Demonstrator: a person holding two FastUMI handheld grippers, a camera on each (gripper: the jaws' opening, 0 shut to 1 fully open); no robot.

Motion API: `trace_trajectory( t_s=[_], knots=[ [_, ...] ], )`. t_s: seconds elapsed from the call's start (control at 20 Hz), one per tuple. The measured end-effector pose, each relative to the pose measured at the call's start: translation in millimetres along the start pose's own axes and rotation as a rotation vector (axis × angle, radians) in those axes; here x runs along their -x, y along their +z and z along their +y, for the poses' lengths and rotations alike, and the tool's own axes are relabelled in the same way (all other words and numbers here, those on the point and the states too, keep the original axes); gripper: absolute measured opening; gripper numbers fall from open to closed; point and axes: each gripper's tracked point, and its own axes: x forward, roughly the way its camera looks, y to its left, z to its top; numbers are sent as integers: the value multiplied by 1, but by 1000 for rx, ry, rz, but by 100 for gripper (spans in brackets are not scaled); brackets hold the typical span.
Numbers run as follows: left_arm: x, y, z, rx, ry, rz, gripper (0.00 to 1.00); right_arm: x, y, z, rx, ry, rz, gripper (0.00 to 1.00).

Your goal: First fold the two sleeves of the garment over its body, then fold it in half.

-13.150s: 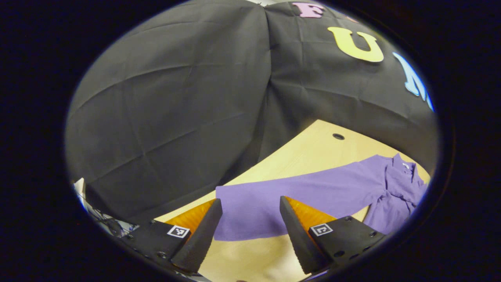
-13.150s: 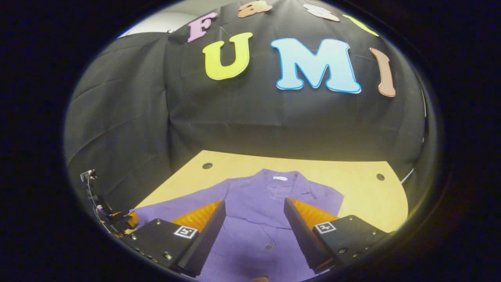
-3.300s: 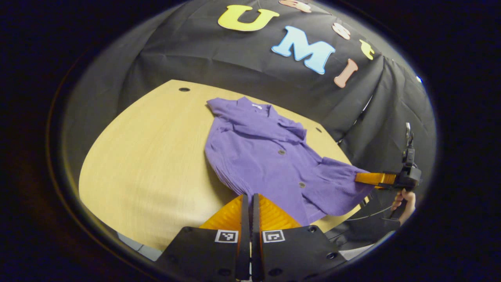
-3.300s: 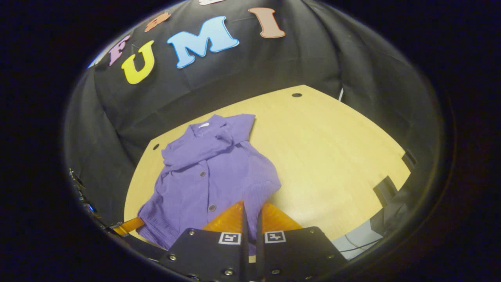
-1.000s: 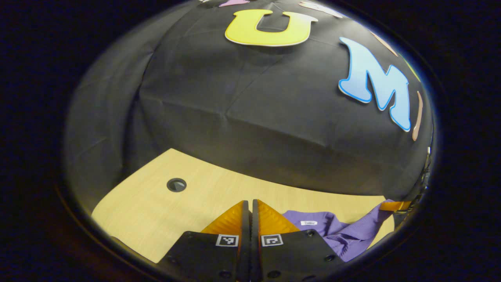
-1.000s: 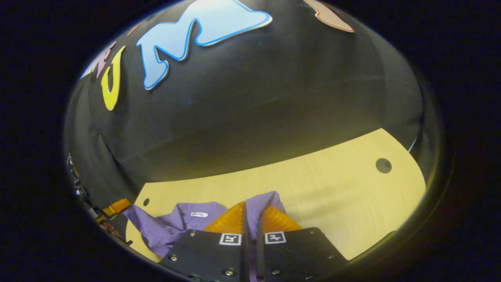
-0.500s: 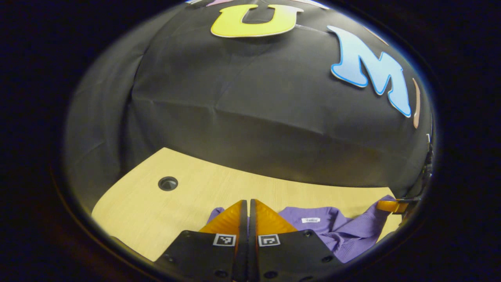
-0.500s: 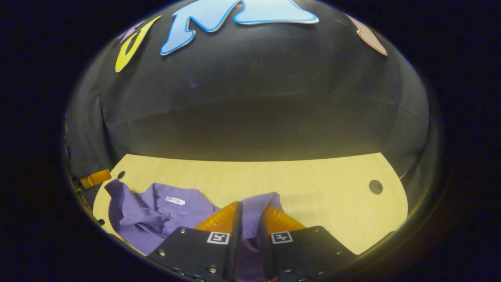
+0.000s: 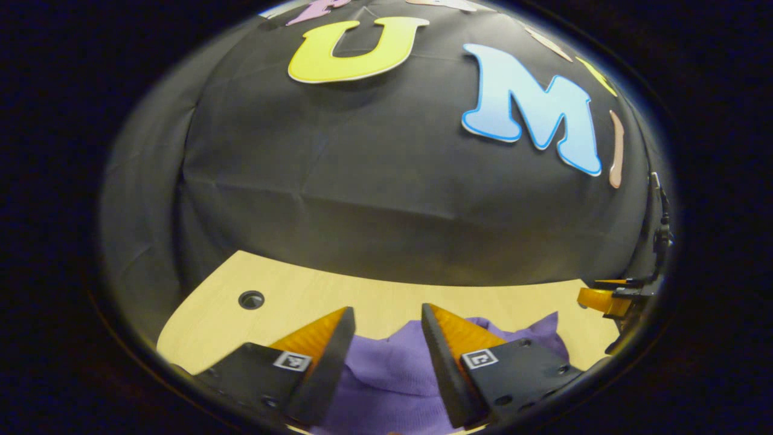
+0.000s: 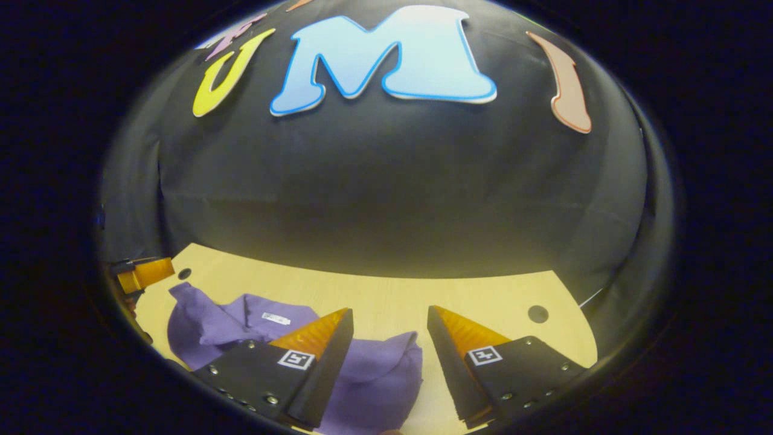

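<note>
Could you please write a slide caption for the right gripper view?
Open hand-held gripper above purple garment on the table.

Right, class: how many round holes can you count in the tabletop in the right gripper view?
2. One hole sits near the table's far right edge, beyond the right tongs. The other hole is at the far left, just behind the purple garment. The garment may hide others.
</note>
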Motion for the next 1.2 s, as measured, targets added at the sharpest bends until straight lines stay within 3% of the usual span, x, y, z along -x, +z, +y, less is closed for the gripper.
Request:
trace_trajectory(
  t_s=[0.05,0.15,0.25,0.55,0.6,0.65,0.75,0.8,0.95,1.0,1.05,1.1,1.2],
  knots=[
    [10,7,-2,-13,-1,-20,86,14,8,1,10,-10,-30,77],
    [34,24,-8,-27,-18,-67,87,48,24,7,15,-24,-84,77],
    [57,34,-13,-38,-42,-101,94,78,34,14,-2,-28,-117,76],
    [133,46,-9,-72,-63,-181,94,162,43,36,17,-52,-208,76],
    [145,46,-8,-82,-62,-194,94,174,43,41,13,-54,-220,72],
    [157,46,-8,-90,-68,-209,94,186,42,45,8,-57,-230,81],
    [178,44,-9,-106,-79,-224,94,209,34,53,1,-65,-240,72],
    [187,41,-9,-113,-87,-228,94,221,33,56,-2,-66,-245,76],
    [214,41,-11,-132,-97,-250,94,252,30,67,-13,-59,-269,77],
    [221,42,-11,-139,-95,-256,94,256,27,69,-17,-62,-279,72],
    [229,41,-14,-145,-100,-262,94,263,30,71,-26,-59,-290,76],
    [236,41,-15,-149,-101,-270,94,267,31,75,-36,-57,-299,72],
    [249,45,-18,-157,-98,-291,95,279,36,75,-52,-65,-319,72]
  ],
)
